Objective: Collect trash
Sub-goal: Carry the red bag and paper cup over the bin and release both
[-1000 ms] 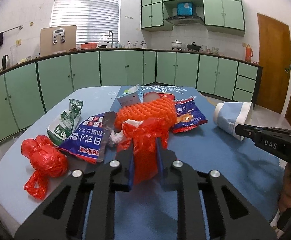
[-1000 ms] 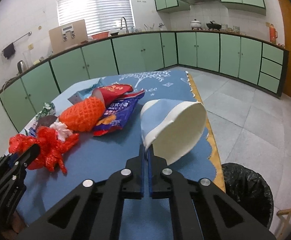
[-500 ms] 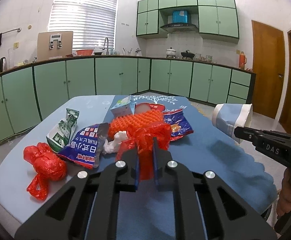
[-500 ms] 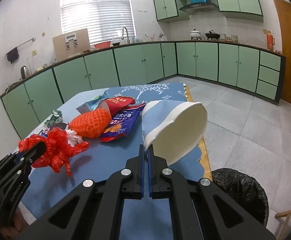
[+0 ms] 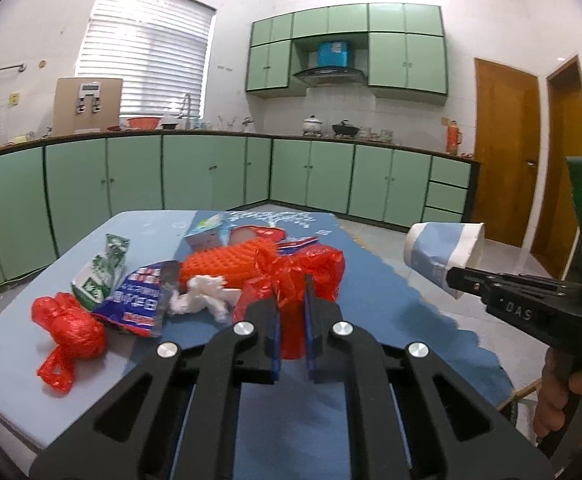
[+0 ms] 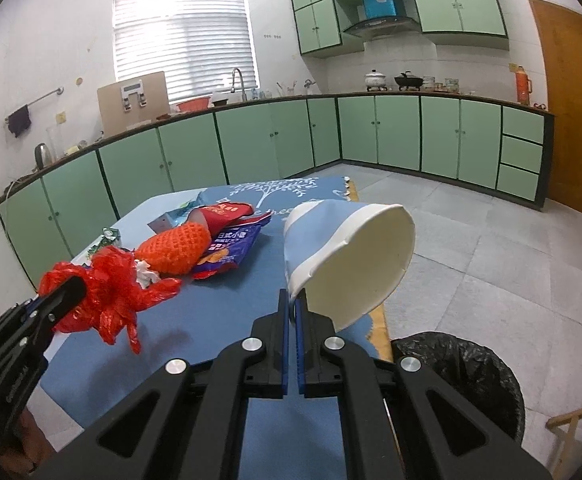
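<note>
While both pairs of tongs hung above the blue worktop (image 5: 391, 320), each load was held by very little. On the left, a knotted red bag (image 5: 69, 330) lay on the worktop beside a green-and-white pouch (image 5: 101, 276), a blue snack wrapper (image 5: 141, 304), crumpled white tissue (image 5: 203, 302) and an orange foam net (image 5: 227, 266), all uncollected. Further right, the left tongs (image 5: 291, 308), whose jaws had just been closing, were clenched on a second red plastic bag (image 5: 299, 272), biting only thin, bunched film; that film could tear or slide free, and its trailing tails, just above the pile, might snag the tissue or net and drag them off the edge. On the right, the right tongs (image 6: 293, 304) were squeezed tight on one rim of a tilted paper cup (image 6: 347, 260), its mouth facing right. Pinched at a single edge, the cup could pivot or crumple and drop to the tiled floor (image 6: 491, 256) short of the black-lined bin (image 6: 463, 376) below the worktop's right edge.
</note>
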`<state>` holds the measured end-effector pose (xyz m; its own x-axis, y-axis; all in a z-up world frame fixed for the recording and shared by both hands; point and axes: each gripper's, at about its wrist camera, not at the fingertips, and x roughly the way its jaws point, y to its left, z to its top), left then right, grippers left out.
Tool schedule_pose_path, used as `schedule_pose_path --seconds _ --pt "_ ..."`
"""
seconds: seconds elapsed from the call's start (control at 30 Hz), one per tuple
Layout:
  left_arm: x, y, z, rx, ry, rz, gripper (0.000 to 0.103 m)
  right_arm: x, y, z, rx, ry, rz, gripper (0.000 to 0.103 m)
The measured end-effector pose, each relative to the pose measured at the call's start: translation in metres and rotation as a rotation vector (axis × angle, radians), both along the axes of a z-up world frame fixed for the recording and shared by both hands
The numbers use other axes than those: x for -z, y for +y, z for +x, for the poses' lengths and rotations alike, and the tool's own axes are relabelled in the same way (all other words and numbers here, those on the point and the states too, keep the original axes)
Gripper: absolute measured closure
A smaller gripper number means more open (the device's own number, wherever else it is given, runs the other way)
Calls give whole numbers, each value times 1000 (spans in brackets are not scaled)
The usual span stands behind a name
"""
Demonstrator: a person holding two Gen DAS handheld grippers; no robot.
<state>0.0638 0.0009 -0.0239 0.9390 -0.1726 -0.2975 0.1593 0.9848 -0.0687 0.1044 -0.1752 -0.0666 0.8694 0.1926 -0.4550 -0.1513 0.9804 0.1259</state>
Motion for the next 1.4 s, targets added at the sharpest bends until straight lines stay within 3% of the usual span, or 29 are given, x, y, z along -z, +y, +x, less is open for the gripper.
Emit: schedule_pose_path --seconds 0.37,0.67,1.03,1.4 --pt "-1 -50 5 138 -17 -4 96 5 -53 -22 144 -2 12 100" --pt "-4 -109 34 260 29 -26 96 13 -109 -39 317 11 14 100" --pt "13 -181 54 393 127 -10 96 44 -147 -48 398 87 55 100" --pt "31 -212 73 422 217 28 90 75 -164 -42 418 178 97 99"
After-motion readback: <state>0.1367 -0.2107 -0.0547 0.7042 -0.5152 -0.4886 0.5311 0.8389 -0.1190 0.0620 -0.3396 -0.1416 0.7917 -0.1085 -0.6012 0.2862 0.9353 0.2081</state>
